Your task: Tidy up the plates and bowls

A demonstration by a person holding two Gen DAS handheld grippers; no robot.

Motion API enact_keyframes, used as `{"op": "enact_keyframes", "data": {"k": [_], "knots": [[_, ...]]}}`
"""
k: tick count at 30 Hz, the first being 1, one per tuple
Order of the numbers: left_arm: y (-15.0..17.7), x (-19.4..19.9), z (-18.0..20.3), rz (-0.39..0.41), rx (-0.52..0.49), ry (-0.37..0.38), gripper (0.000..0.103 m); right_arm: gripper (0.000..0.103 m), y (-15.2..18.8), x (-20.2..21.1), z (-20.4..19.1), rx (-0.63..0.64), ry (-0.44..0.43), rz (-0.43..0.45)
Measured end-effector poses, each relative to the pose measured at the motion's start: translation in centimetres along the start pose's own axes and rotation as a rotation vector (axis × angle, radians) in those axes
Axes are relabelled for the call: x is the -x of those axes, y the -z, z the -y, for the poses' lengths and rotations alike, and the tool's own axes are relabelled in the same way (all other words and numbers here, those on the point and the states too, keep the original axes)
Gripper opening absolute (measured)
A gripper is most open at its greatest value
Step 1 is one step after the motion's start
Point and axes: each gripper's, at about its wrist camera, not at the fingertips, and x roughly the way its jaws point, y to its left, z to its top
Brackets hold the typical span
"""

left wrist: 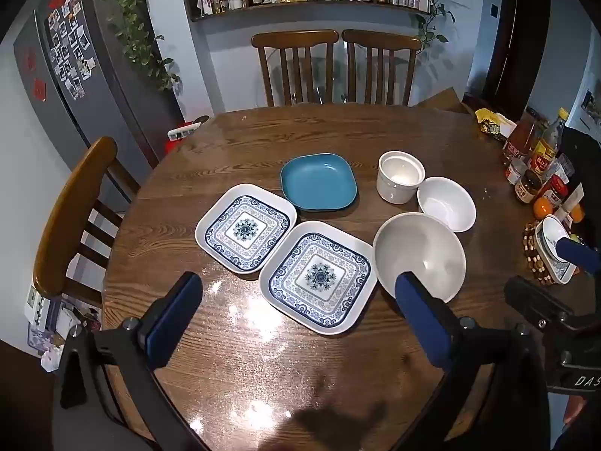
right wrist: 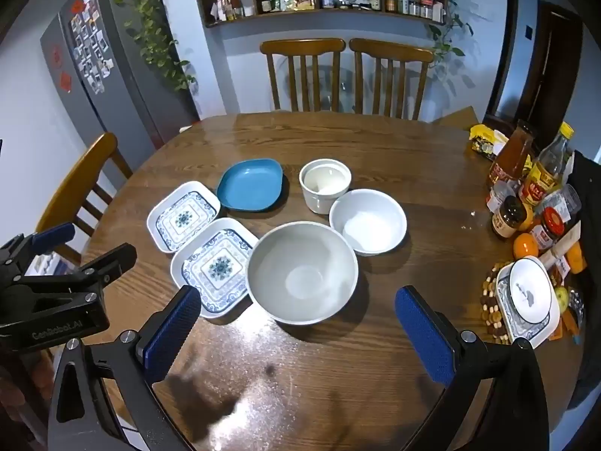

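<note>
On the round wooden table [left wrist: 338, 131] lie two blue-patterned square plates, the far one [left wrist: 246, 227] and the near one [left wrist: 319, 276], side by side. Behind them is a plain blue square plate [left wrist: 318, 187]. To their right stand a large white bowl [left wrist: 419, 253], a smaller white bowl [left wrist: 447, 203] and a white cup-like pot [left wrist: 400, 181]. My left gripper [left wrist: 296, 312] hovers open above the near patterned plate [right wrist: 218, 267]. My right gripper [right wrist: 298, 319] hovers open over the near rim of the large bowl [right wrist: 302, 272]. Neither holds anything.
Sauce bottles and jars [right wrist: 526, 195], oranges and a small patterned dish on a beaded mat [right wrist: 526, 300] crowd the table's right edge. Two wooden chairs [left wrist: 334, 67] stand behind the table, another [left wrist: 71, 218] at the left. A fridge [left wrist: 75, 75] stands at the far left.
</note>
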Motion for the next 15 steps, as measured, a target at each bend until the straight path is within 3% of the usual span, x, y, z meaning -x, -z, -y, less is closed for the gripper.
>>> {"op": "enact_keyframes", "data": {"k": [6, 15], "knots": [[0.14, -0.44, -0.15, -0.017, 0.023, 0.019, 0.102, 0.103, -0.10, -0.22, 0.01, -0.003, 0.005, -0.017], [0.03, -0.28, 0.47, 0.024, -0.001, -0.003, 0.102, 0.103, 0.56, -0.62, 0.32, -0.028, 0.016, 0.003]]}}
